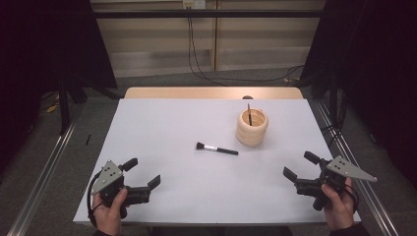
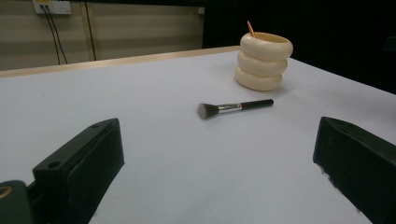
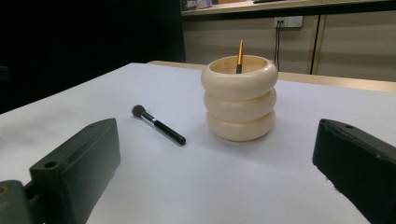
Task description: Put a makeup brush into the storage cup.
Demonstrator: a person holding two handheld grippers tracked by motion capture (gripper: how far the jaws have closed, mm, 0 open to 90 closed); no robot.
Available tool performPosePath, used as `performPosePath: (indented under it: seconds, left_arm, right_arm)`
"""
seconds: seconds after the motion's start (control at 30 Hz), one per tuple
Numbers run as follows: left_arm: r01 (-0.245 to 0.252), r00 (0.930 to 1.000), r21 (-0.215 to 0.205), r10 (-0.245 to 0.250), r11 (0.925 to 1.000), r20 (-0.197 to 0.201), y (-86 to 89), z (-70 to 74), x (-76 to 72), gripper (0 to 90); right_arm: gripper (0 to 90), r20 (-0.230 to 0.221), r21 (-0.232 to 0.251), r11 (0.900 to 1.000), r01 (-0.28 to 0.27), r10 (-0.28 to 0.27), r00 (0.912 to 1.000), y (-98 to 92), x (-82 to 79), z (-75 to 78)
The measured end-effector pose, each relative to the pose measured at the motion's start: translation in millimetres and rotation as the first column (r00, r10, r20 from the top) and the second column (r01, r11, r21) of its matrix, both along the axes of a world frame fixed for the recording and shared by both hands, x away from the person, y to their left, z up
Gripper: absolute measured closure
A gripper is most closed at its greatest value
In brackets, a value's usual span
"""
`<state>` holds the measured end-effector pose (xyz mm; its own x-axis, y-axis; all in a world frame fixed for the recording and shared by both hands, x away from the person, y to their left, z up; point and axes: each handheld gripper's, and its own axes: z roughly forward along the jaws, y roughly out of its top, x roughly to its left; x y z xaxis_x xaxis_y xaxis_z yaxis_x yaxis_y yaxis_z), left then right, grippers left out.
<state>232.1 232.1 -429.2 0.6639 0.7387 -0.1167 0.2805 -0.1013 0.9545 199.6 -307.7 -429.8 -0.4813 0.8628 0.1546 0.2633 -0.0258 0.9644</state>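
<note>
A black-handled makeup brush point(image 1: 216, 149) lies flat near the middle of the white table, bristles to the left; the left gripper view shows the brush point(image 2: 233, 108) ahead, and the right gripper view has the brush point(image 3: 159, 125) to the left. A cream ribbed cup point(image 1: 252, 127) stands upright behind it to the right, with a thin orange-tipped stick point(image 3: 240, 56) leaning inside. The cup point(image 2: 264, 60) and cup point(image 3: 240, 97) stand apart from both grippers. My left gripper point(image 1: 144, 173) rests open at the front left. My right gripper point(image 1: 299, 166) rests open at the front right. Both hold nothing.
The white table point(image 1: 172, 128) has a wooden strip point(image 1: 211, 93) along its far edge. Metal rails point(image 1: 44, 167) run along both sides on the floor. Cables point(image 1: 196, 54) hang down the back wall. Dark curtains flank the scene.
</note>
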Motion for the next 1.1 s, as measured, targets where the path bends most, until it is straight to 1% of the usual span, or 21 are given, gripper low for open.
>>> performPosePath:
  seconds: [0.03,0.1,0.2,0.23,0.33,0.47,0.5,0.53,0.6,0.7,0.73,0.77,0.83,0.93,0.97,1.0,1.03,1.07,1.1]
  left_arm:
    - [-0.004,1.0000,-0.003,0.004,1.0000,0.001,-0.5,0.2,-0.3,1.7]
    - [0.001,1.0000,0.006,-0.001,1.0000,0.005,-0.9,0.8,-0.8,1.7]
    - [0.004,0.9999,0.008,-0.004,1.0000,0.010,-2.1,1.7,-1.4,1.7]
    - [0.006,0.9999,0.004,-0.006,1.0000,0.011,-2.6,1.7,-1.3,1.7]
    - [0.010,0.9999,0.002,-0.010,0.9999,0.012,-3.1,2.2,-1.4,1.7]
    - [0.009,0.9999,0.001,-0.009,1.0000,0.007,-3.6,3.0,-1.5,1.7]
    - [0.014,0.9999,-0.003,-0.014,0.9999,0.006,-4.5,3.3,-1.3,1.7]
    - [0.009,0.9999,0.005,-0.009,0.9999,0.006,-5.4,3.8,-1.2,1.7]
    - [0.029,0.9996,0.007,-0.029,0.9996,0.003,-7.1,4.9,-0.8,1.7]
    - [0.061,0.9981,-0.005,-0.061,0.9981,0.004,-9.6,6.9,0.2,1.6]
    - [0.070,0.9975,-0.018,-0.070,0.9974,0.005,-10.3,7.5,0.1,1.5]
    - [0.080,0.9968,-0.022,-0.080,0.9966,0.007,-10.9,8.4,-0.4,1.5]
    - [0.081,0.9966,-0.015,-0.080,0.9966,0.019,-12.9,9.9,-0.4,1.5]
    - [0.078,0.9969,-0.022,-0.077,0.9967,0.015,-14.3,10.7,1.5,1.5]
    - [0.078,0.9968,-0.024,-0.077,0.9967,0.018,-14.8,10.9,1.8,1.5]
    - [0.088,0.9959,-0.021,-0.088,0.9959,0.021,-15.6,11.9,2.8,1.5]
    - [0.089,0.9958,-0.015,-0.089,0.9959,0.025,-16.1,12.7,3.3,1.5]
    - [0.114,0.9930,-0.001,-0.114,0.9935,0.032,-15.6,13.8,5.0,1.6]
    - [0.111,0.9929,0.009,-0.111,0.9938,0.041,-16.3,14.3,5.5,2.0]
  right_arm:
    - [0.4,0.001,-0.001,1.000,-0.001,0.001,1.0000,-0.2,-0.3,-0.1]
    - [0.3,-0.001,-0.003,1.000,0.004,-0.004,1.0000,0.1,-0.7,-0.2]
    - [0.3,0.005,-0.009,1.000,0.001,-0.001,1.0000,0.8,-2.3,-0.6]
    - [0.3,0.005,-0.010,1.000,-0.001,0.001,1.0000,0.3,-2.9,-0.6]
    - [0.3,0.012,-0.008,1.000,0.004,-0.004,0.9999,-1.8,-3.5,-0.8]
    - [0.3,0.008,-0.003,1.000,0.007,-0.007,0.9999,-2.6,-5.4,-0.5]
    - [0.4,0.014,-0.009,1.000,0.002,-0.002,0.9999,-2.6,-5.3,-0.6]
    - [0.3,0.012,-0.007,1.000,-0.003,0.003,0.9999,-2.3,-5.6,-0.7]
    - [0.3,0.009,-0.006,1.000,-0.002,0.002,1.0000,-1.6,-5.8,-0.6]
    - [0.3,0.010,-0.006,1.000,-0.009,0.009,0.9999,-1.0,-5.6,-0.3]
    - [0.3,0.010,-0.012,1.000,-0.012,0.012,0.9999,-1.0,-5.7,-0.2]
    - [0.3,0.014,-0.013,1.000,-0.010,0.010,0.9999,-0.2,-5.5,-0.4]
    - [0.3,0.012,-0.012,1.000,-0.015,0.016,0.9998,0.7,-6.2,-0.1]
    - [0.3,0.016,-0.018,1.000,-0.017,0.017,0.9997,0.3,-6.7,-0.4]
    - [0.3,0.011,-0.017,1.000,-0.022,0.022,0.9997,0.0,-7.2,-0.1]
    - [0.3,0.012,-0.016,1.000,-0.021,0.022,0.9997,0.1,-7.2,0.0]
    - [0.3,0.013,-0.016,1.000,-0.024,0.024,0.9996,0.1,-7.2,0.0]
    - [0.4,0.013,-0.016,1.000,-0.025,0.026,0.9996,0.2,-7.2,-0.1]
    - [0.8,0.016,-0.020,0.999,-0.028,0.029,0.9995,0.3,-7.0,-0.4]
